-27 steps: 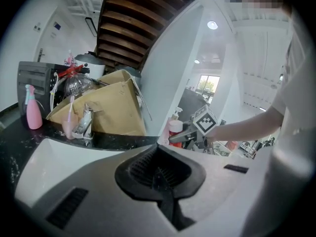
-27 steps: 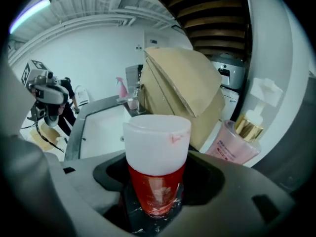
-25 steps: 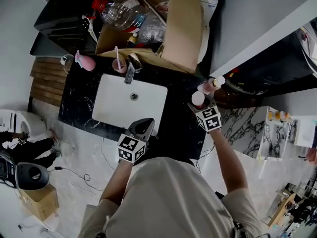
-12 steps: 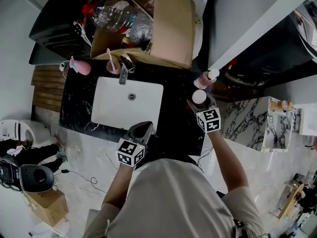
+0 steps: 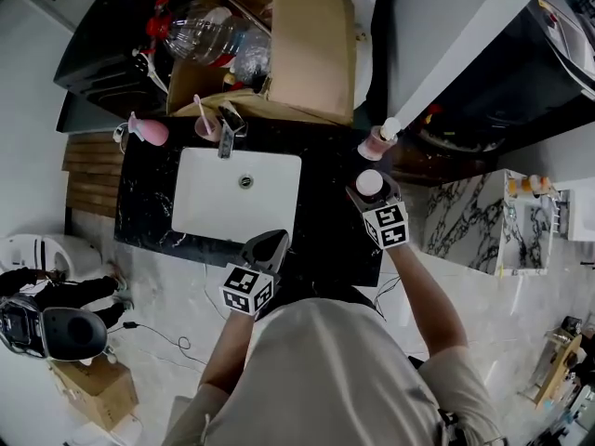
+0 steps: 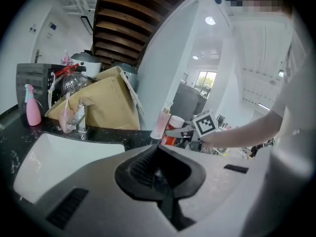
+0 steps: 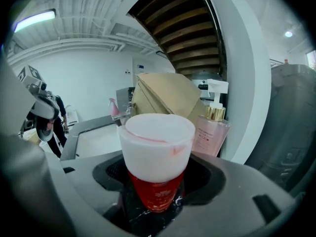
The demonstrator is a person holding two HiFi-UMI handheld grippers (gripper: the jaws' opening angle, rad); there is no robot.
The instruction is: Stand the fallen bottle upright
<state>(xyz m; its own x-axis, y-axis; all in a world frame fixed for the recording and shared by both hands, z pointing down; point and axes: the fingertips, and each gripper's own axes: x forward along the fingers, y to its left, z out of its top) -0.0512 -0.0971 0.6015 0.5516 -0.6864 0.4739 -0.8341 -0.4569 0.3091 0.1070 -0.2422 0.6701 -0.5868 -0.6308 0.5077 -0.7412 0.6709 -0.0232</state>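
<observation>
- My left gripper (image 6: pixel 158 174) has its jaws pressed together with nothing between them. The head view places it over the front edge of the black marble counter (image 5: pixel 330 230), just beside the white sink (image 5: pixel 200 203).
- My right gripper (image 7: pixel 154 201) is clamped on the red bottle (image 7: pixel 157 147). The jaws grip its red lower body, and its wide white cap rises above them.
- The red bottle stands upright with its base on the counter, at the right end, well apart from the sink.
- The head view shows only the bottle's round white cap from above. The right gripper view alone shows the red body and a pale print low on it, which I think is a small emblem but is too small to read.
- Just behind the red bottle stands a pink pump bottle (image 7: pixel 211 132), upright, with a gold collar and a white pump. Its label carries fine lines of writing I cannot make out.
- The left gripper view shows my right gripper's marker cube (image 6: pixel 205 124), a black-and-white square pattern with no words.
- Farther back, a faucet (image 5: pixel 226 137) sits at the sink's rear edge, and a pink spray bottle (image 5: pixel 149 130) stands at the far left corner.
- Behind the counter leans a large cardboard box (image 5: pixel 307 45).
</observation>
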